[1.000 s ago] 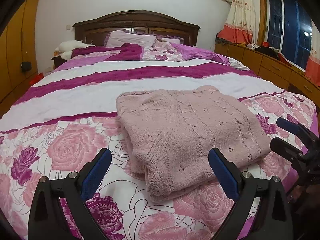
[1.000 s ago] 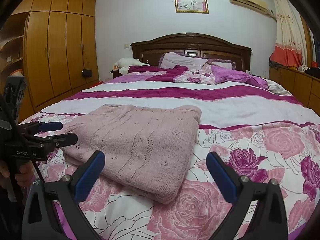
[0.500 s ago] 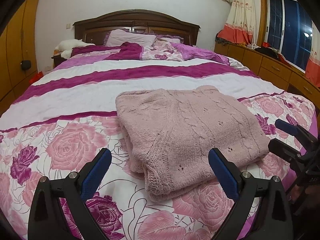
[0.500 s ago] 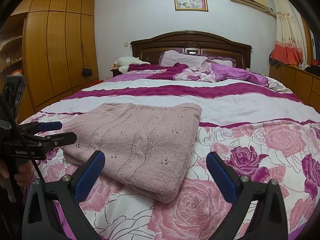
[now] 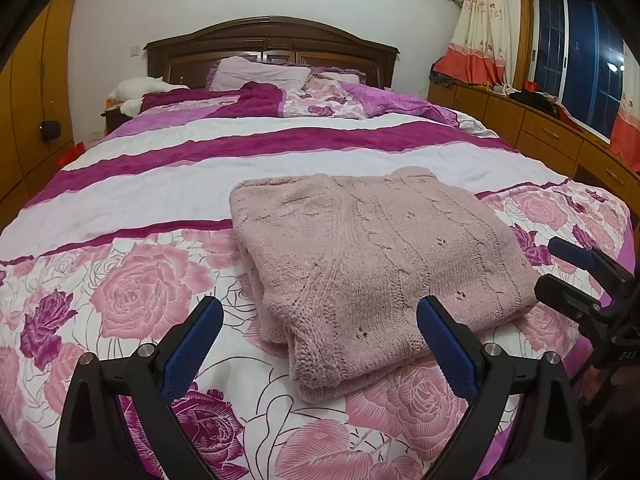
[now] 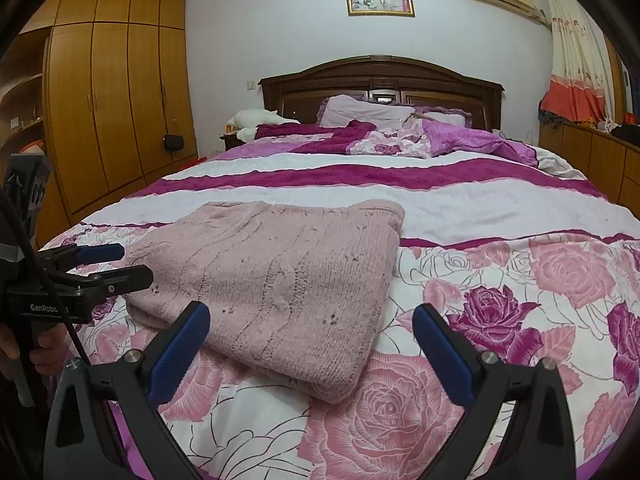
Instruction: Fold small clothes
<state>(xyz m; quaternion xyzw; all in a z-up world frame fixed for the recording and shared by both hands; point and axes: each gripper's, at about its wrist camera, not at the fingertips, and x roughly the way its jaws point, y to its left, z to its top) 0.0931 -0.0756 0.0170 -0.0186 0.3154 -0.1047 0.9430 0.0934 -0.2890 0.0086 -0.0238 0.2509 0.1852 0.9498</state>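
Observation:
A pink knitted sweater (image 5: pixel 372 256) lies folded into a thick rectangle on the floral bedspread (image 5: pixel 132 292); it also shows in the right wrist view (image 6: pixel 280 276). My left gripper (image 5: pixel 320 312) is open and empty, held just short of the sweater's near edge. My right gripper (image 6: pixel 312 318) is open and empty, near the sweater's near right corner. Each gripper shows in the other's view: the right one (image 5: pixel 560 264) beside the sweater's right edge, the left one (image 6: pixel 120 264) at its left edge.
The bed has a pink rose bedspread with magenta and white stripes (image 6: pixel 400 176), pillows and a crumpled quilt (image 6: pixel 400 136) at the headboard. A wooden wardrobe (image 6: pixel 116 100) stands left. Low wooden cabinets (image 5: pixel 560 136) run under the window on the right.
Both grippers have drifted slightly, with the view tilting a little downward. The sweater has not moved and both grippers stay open.

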